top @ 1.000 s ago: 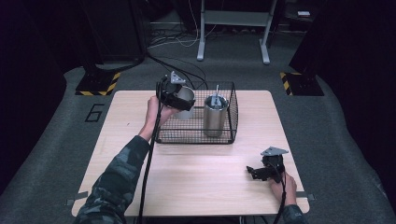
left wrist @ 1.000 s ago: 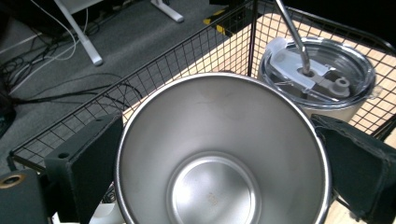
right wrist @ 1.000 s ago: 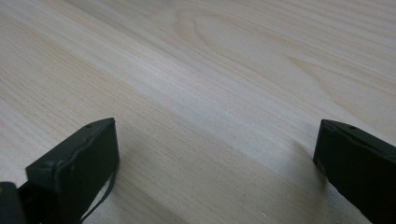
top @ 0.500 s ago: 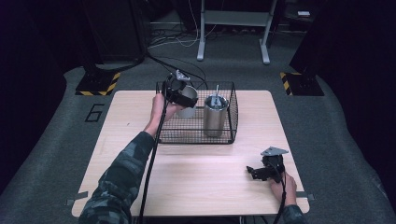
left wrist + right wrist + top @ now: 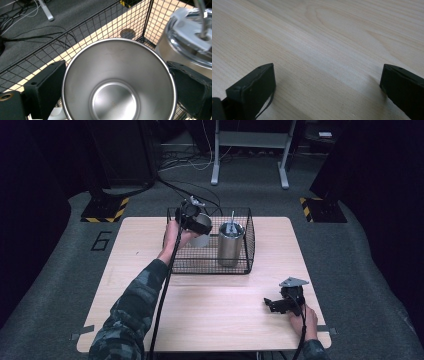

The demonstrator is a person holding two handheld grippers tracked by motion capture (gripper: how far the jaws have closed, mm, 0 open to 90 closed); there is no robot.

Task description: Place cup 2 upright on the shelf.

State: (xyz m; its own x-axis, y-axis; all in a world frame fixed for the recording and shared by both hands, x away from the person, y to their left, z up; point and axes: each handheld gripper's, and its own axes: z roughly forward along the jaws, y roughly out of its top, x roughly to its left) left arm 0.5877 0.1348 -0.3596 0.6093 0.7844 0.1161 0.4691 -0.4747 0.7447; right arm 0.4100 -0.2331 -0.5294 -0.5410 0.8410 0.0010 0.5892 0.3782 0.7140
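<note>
At the near right of the wooden table (image 5: 215, 315), the right gripper (image 5: 278, 303) is rested on the bare surface, its jaws spread wide with nothing between them; in the right gripper view, plain wood grain is seen between the two black jaws. No part in the work is being taken by it, as far as can be judged.

Farther off, past the middle of the table, a black wire basket (image 5: 240, 267) is stood. Inside its right half, a steel tumbler (image 5: 230, 245) with a clear lid and a straw is set upright.

At the basket's far left, a steel cup (image 5: 201, 227) is held by the left gripper (image 5: 192, 219), raised about level with the basket's rim. In the left gripper view the open, empty cup (image 5: 117, 82) is pinched at its sides between the jaws, with the tumbler (image 5: 185, 37) just beside it and the basket mesh below.

The grasp is judged done; whether the cup is being lowered in or lifted out cannot be told, and its setting down remains.
</note>
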